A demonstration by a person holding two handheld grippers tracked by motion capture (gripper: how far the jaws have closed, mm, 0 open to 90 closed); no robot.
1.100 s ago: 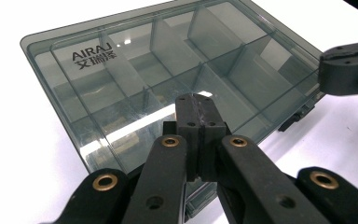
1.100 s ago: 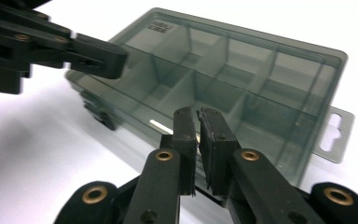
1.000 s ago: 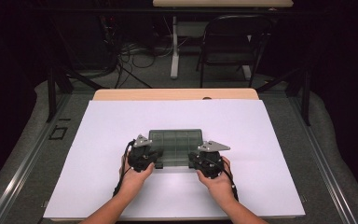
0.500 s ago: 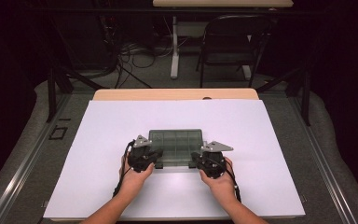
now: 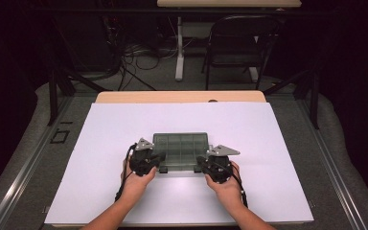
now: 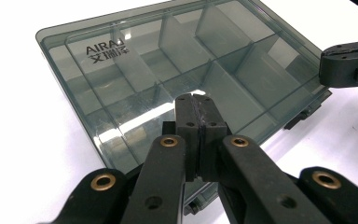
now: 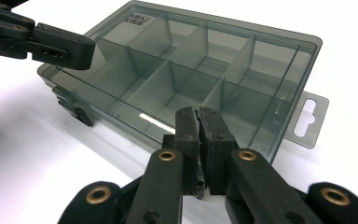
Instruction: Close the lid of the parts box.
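Note:
A smoky transparent compartment box (image 5: pixel 179 147) lies flat with its lid closed on the white table top, its dividers showing through the lid (image 6: pixel 168 70) (image 7: pixel 200 70). My left gripper (image 5: pixel 161 160) is at the box's near left corner. In the left gripper view its jaws are pressed together (image 6: pixel 195 106) over the box's front edge, with nothing seen between them. My right gripper (image 5: pixel 200 165) is at the near right corner, also shut (image 7: pixel 198 116) above the front edge. Each gripper view shows the other gripper's tip beside the box.
The white sheet (image 5: pixel 278 163) covers the table out to its edges. Dark latches (image 7: pixel 77 112) sit on the box's front side, and a hang tab (image 7: pixel 307 116) sticks out from one end. A chair (image 5: pixel 239 43) and cables (image 5: pixel 139 57) stand on the floor beyond the table.

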